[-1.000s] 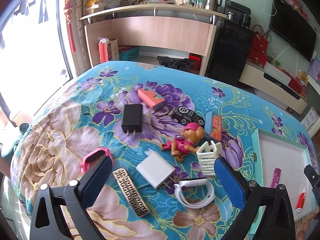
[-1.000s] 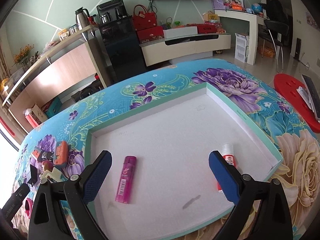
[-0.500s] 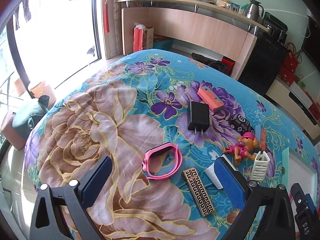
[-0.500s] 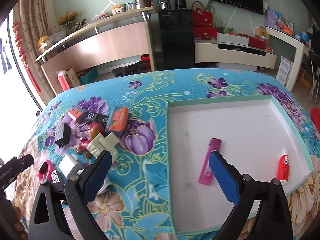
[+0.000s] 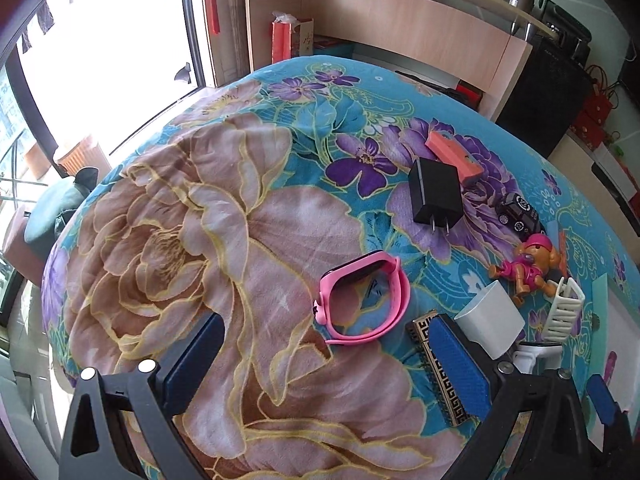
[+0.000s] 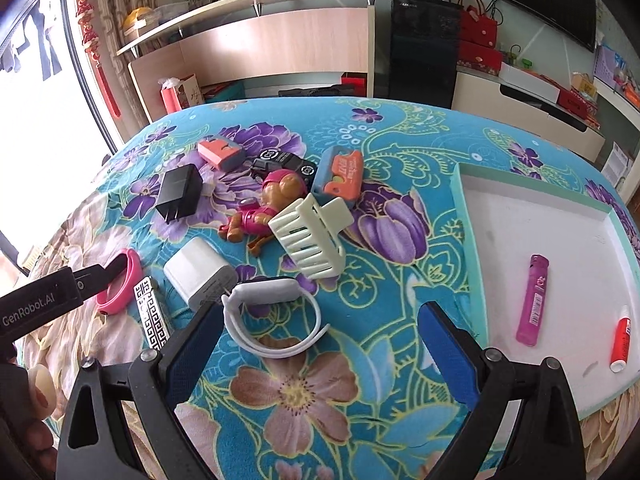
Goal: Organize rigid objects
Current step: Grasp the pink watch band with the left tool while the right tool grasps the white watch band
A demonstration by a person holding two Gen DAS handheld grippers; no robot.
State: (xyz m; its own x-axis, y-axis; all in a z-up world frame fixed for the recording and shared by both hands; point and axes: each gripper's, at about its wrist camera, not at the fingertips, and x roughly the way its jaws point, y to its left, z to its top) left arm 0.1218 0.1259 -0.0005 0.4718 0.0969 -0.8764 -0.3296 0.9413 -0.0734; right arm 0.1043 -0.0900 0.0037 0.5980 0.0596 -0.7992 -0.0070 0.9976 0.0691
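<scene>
I've got the left gripper w/ fingers wide apart, holding nothing, pink watch lying between them on the floral surface. Right gripper also spread wide, empty, white watch just ahead. Tray at right holds pink lighter & red tube.

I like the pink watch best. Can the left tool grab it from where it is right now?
Probably yes. The left tool is open, and the pink watch lies just ahead of its fingers with only bare blanket between. The patterned bar sits off to the side by one finger, not blocking.
</scene>
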